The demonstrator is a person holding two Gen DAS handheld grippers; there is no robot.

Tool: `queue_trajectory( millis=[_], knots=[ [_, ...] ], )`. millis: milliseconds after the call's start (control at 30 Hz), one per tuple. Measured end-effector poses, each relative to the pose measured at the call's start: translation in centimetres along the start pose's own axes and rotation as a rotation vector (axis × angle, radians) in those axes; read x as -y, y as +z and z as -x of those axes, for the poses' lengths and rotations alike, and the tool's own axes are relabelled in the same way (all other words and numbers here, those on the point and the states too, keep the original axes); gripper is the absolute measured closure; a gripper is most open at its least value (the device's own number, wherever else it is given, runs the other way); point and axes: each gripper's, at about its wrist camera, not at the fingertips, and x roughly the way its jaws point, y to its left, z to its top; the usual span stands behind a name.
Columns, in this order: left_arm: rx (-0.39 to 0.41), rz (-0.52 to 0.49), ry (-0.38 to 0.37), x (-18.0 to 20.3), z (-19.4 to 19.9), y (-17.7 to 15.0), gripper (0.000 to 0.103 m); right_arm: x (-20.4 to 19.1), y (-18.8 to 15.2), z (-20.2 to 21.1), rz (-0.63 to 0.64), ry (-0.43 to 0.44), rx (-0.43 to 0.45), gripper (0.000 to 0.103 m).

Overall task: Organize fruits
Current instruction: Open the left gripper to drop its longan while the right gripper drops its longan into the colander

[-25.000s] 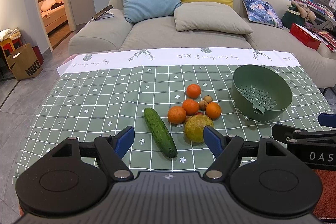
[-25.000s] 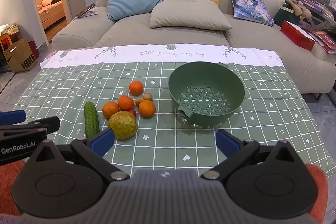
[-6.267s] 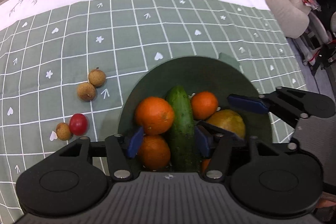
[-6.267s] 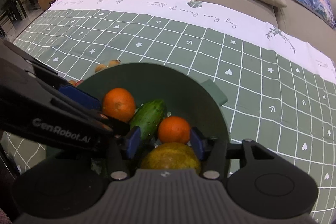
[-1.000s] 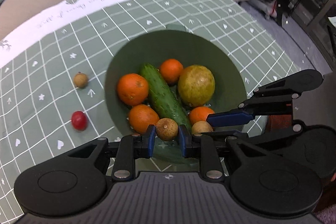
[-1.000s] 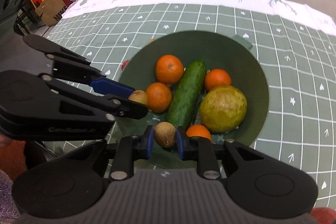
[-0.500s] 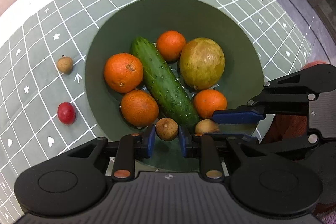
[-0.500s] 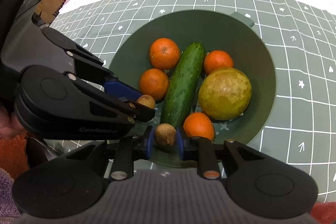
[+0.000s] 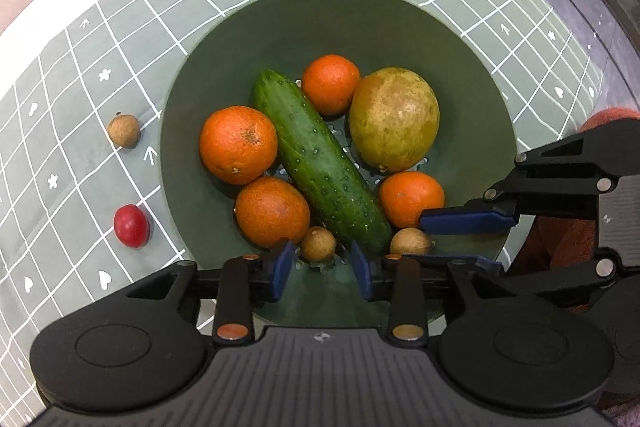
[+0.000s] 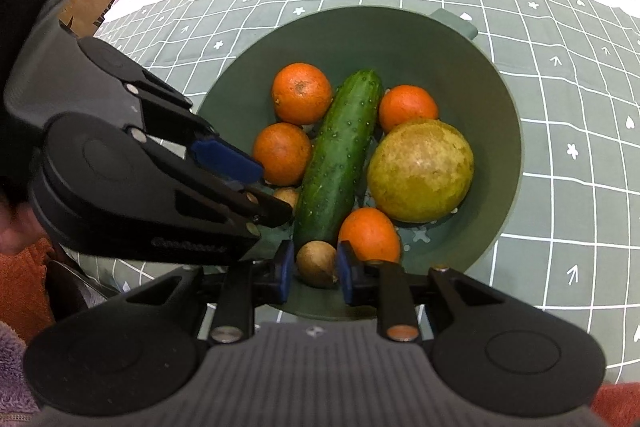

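Hanging steeply over the dark green plastic colander bowl [image 9: 340, 11], the left gripper [image 9: 322, 263] is opening its jaws, and its small brown longan [image 9: 318, 243] sits loose among the oranges and cucumber [image 9: 320, 163], released low so it settles rather than bounces. The right gripper [image 10: 312, 269] is clamped on a second brown longan [image 10: 317, 263] just above the bowl's near wall, presumably next to drop. One longan and a red cherry tomato [image 9: 131, 225] remain on the green checked tablecloth [image 9: 80, 59].

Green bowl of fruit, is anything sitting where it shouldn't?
Yes. One small brown round fruit and a small red round fruit lie on the green checked tablecloth beside the green plastic bowl, not inside with the rest.
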Motion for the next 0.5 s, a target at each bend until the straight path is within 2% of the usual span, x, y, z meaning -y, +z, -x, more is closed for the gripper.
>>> queue_trajectory(
  millis=[33, 67, 100, 233, 300, 367, 500],
  knots=[
    [0.010, 0.010, -0.004, -0.2, 0.2, -0.1, 0.056, 0.0, 0.0, 0.0, -0.002, -0.002, 0.000, 0.081],
    [0.020, 0.017, -0.006, -0.4, 0.5, -0.1, 0.053, 0.0, 0.0, 0.1, -0.004, -0.002, 0.002, 0.075],
    [0.033, 0.022, -0.010, -0.6, 0.9, -0.2, 0.052, -0.1, 0.0, 0.3, -0.005, -0.003, 0.009, 0.071],
    [0.088, 0.030, -0.028, -1.1, 2.8, -1.3, 0.052, -0.5, 0.1, 1.0, 0.006, -0.016, 0.026, 0.068],
    [0.118, 0.038, -0.024, -1.1, 3.9, -1.6, 0.052, -0.9, 0.2, 1.4, 0.010, -0.025, 0.036, 0.053],
    [0.147, 0.040, -0.010, -1.4, 5.1, -2.1, 0.052, -1.2, 0.3, 1.8, 0.006, -0.025, 0.051, 0.046],
    [0.207, 0.042, 0.017, -1.9, 7.2, -3.3, 0.052, -1.9, 0.6, 2.4, -0.001, -0.019, 0.066, 0.040]
  ],
)
